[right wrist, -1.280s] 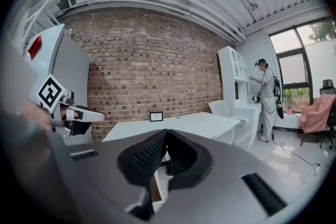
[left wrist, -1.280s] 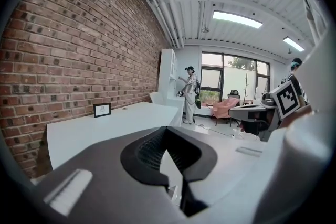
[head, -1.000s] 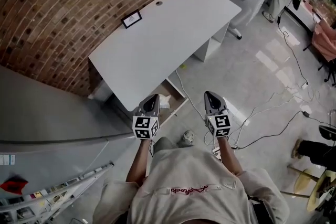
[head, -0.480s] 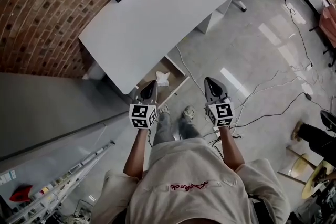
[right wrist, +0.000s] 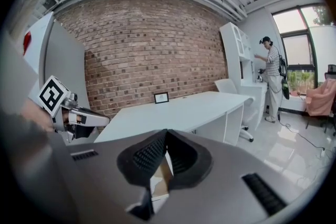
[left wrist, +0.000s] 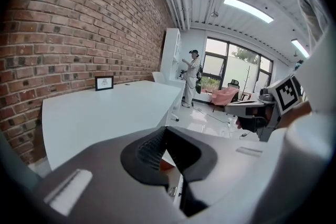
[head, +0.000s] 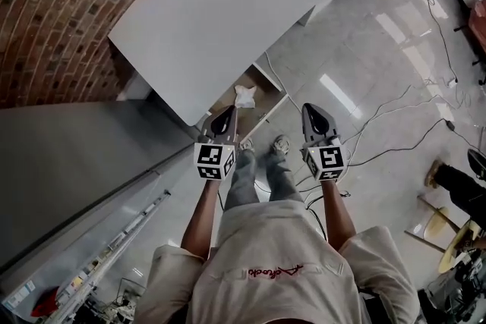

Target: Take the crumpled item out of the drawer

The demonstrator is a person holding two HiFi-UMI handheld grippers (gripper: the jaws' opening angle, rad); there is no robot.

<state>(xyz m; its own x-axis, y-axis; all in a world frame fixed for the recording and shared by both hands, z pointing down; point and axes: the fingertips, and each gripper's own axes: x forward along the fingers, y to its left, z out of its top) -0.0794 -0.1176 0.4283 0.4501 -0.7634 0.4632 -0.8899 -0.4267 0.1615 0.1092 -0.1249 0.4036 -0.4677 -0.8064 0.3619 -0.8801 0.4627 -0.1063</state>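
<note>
Task barely begun: crumpled white paper [head: 244,95] lay in the open drawer [head: 262,80] under the counter [head: 228,4]. Left tongs [head: 222,120] & right tongs [head: 315,116] were clenched on nothing, just short of the drawer. Reach, grab & lift-out all left.
</note>
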